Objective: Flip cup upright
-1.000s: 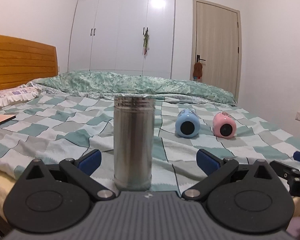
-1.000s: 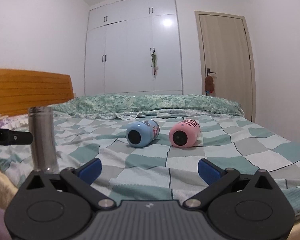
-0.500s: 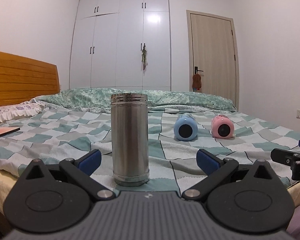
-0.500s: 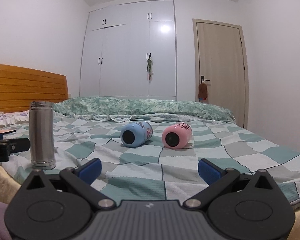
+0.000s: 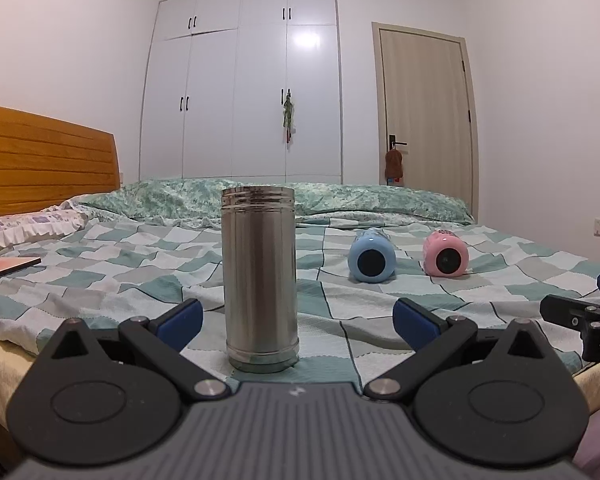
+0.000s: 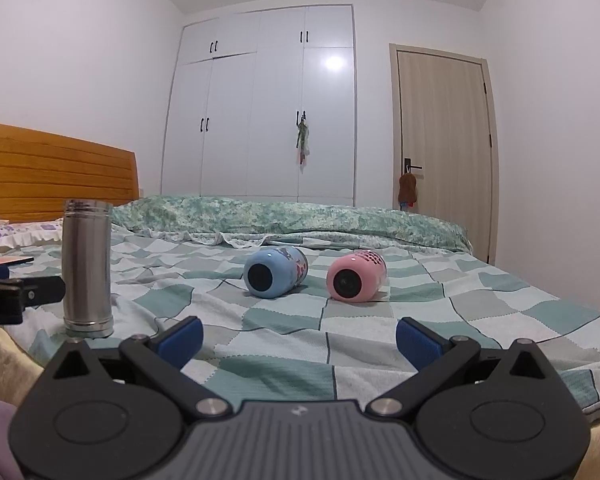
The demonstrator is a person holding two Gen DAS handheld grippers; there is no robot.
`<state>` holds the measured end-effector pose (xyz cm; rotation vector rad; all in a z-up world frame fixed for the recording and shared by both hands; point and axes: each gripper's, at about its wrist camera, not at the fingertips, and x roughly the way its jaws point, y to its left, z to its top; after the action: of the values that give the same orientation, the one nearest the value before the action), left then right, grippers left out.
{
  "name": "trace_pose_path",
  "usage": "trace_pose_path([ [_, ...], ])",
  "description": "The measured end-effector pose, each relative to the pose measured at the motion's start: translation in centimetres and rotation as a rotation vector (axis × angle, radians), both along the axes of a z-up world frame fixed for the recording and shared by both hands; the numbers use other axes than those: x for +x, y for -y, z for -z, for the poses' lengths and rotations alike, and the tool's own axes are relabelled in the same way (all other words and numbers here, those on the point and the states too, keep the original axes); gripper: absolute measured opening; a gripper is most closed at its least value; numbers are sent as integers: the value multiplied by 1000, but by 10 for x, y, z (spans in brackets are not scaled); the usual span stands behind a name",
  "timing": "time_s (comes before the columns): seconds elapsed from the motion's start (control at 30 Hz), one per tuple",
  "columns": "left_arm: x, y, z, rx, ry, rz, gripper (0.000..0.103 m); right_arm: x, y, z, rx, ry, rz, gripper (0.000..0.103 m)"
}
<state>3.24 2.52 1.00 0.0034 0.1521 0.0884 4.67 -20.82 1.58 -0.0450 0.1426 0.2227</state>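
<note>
A steel cup (image 5: pixel 260 278) stands upright on the checked bedspread, just in front of my left gripper (image 5: pixel 296 316), which is open and empty with a blue pad on either side of the cup, not touching it. The cup also shows at the left of the right wrist view (image 6: pixel 86 262). A blue cup (image 5: pixel 371 255) and a pink cup (image 5: pixel 445 254) lie on their sides farther back; they also show in the right wrist view, blue (image 6: pixel 275 267) and pink (image 6: pixel 355 276). My right gripper (image 6: pixel 299 335) is open and empty, short of them.
The bed (image 6: pixel 479 300) has a wooden headboard (image 5: pixel 40 168) at the left, pillows and a rolled quilt (image 5: pixel 339 198) at the back. A flat pink book (image 5: pixel 4 269) lies at the left. White wardrobe and door stand behind.
Both grippers have drawn back and lowered a little; the steel cup stays upright where it was. Both jaws remain open.
</note>
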Motion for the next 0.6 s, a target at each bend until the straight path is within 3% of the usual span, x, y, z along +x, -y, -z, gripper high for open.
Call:
trace_pose_path([
  [0.6, -2, 0, 0, 1, 6, 1, 103, -1, -1, 0, -5, 7, -1, 103],
])
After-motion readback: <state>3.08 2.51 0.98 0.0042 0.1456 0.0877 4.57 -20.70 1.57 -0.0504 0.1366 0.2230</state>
